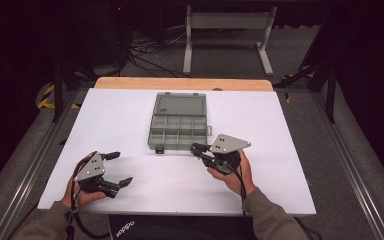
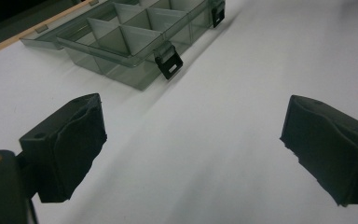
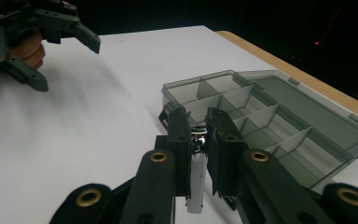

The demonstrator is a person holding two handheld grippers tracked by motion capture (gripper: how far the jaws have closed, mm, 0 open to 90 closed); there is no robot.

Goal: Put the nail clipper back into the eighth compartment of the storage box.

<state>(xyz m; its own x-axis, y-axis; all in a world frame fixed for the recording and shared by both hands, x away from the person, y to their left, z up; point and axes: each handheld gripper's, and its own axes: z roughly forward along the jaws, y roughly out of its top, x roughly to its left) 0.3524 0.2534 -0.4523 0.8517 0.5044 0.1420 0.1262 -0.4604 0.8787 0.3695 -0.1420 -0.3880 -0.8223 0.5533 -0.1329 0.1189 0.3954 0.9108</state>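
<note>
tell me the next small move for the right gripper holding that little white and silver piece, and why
Probably carry it forward over a compartment of the open smoky-grey plastic organiser box and lower it in. The right gripper is clamped on the small white and silver piece, just short of the box's near wall, the dividers look empty, and the left gripper waits open, apart.

The white worktop [image 1: 180, 180] is lit evenly from above in the high view, while the surroundings are left almost black. Soft, short shadows are cast beside the box [image 1: 178, 121] and under both hands. In the left gripper view, a mild glare is spread across the worktop, and the near pads [image 2: 70, 144] are rendered dark and slightly soft. In the right gripper view, the near claw [image 3: 200, 140] is blurred and the far corner is dimmed.
</note>
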